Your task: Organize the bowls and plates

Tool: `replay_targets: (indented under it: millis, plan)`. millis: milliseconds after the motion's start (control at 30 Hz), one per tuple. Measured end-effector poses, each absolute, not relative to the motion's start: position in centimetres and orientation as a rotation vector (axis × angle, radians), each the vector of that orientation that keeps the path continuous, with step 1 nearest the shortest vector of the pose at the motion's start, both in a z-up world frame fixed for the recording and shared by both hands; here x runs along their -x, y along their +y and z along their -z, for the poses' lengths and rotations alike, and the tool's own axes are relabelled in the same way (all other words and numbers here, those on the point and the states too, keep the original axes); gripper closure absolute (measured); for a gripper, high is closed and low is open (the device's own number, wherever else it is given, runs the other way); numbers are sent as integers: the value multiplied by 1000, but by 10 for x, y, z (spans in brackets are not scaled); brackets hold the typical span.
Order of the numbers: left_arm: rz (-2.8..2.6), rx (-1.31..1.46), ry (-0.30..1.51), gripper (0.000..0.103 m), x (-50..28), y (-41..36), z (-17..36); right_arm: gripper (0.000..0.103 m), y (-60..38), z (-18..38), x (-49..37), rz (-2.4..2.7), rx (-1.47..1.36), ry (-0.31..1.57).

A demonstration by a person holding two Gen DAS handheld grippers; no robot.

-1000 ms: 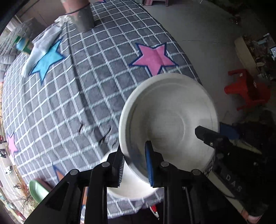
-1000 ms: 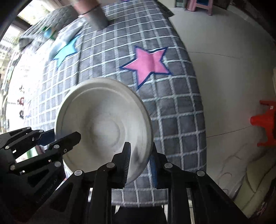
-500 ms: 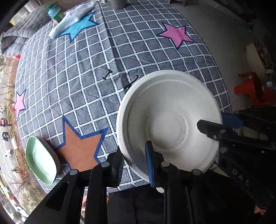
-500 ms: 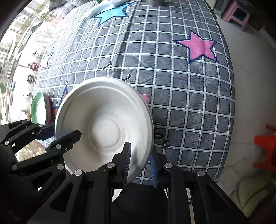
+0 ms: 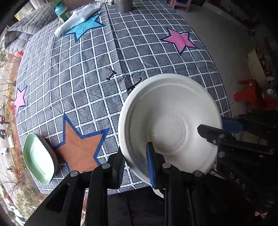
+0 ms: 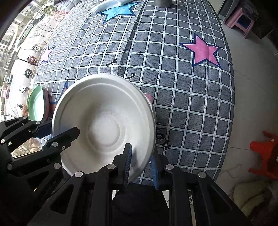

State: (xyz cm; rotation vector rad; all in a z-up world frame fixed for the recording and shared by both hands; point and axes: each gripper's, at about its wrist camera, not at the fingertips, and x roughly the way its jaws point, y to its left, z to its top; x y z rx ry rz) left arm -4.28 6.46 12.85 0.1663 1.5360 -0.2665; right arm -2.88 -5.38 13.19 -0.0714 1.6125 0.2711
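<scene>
Bench (image 5: 97, 73), checked grey star-print cloth: free surface ahead. White round moulded-fibre plate (image 5: 166, 125) is carried above its near edge, clamped at opposite rims by left hand-held gripper (image 5: 135, 161) and right hand-held gripper (image 6: 141, 165). Recommend lowering level, releasing both together.

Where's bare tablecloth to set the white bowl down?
Free: the wide checked middle of the tablecloth between blue star, pink star and orange star. Crowded: far edge with bottle, cloth and grey pot; near-left corner with green dish. Both grippers clamp the white bowl.
</scene>
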Motion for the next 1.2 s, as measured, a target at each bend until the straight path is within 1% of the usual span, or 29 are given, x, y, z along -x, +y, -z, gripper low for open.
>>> replay_targets:
  millis: [167,200,233,267,300,500,600,667,800,833,867,900,1067,1200]
  plan:
    - [259,-146,1547,78,40,68,-126,79,-50,-131,25,-278,80,1616]
    - [251,-138,1549,72,38,69,-124,76,-50,-130,24,-278,77,1617]
    - [229,-139,1552,54,37,71,-123,67,-51,-128,21,-281,65,1623]
    - [200,-145,1548,42,36,73,-122,58,-53,-126,18,-270,52,1630]
    - [182,-137,1539,42,35,76,-122,44,-56,-126,15,-249,41,1623]
    - [157,-88,1558,42,33,84,-118,43,-82,-132,1,-177,-13,1586]
    - [142,-73,1576,36,34,86,-115,43,-94,-125,0,-149,-45,1616]
    - [131,-56,1581,28,35,88,-116,43,-98,-122,2,-148,-49,1633]
    - [125,-33,1584,25,37,89,-120,43,-100,-119,8,-175,-8,1654]
    - [126,-31,1585,25,37,89,-121,40,-98,-119,8,-191,9,1657]
    - [127,-31,1585,25,36,88,-122,34,-95,-120,9,-210,34,1657]
    - [128,-32,1585,24,35,87,-122,24,-93,-121,10,-222,59,1651]
    - [147,-48,1593,24,27,76,-127,24,-83,-135,15,-284,190,1589]
    - [174,-100,1582,23,21,63,-133,24,-90,-135,17,-281,189,1594]
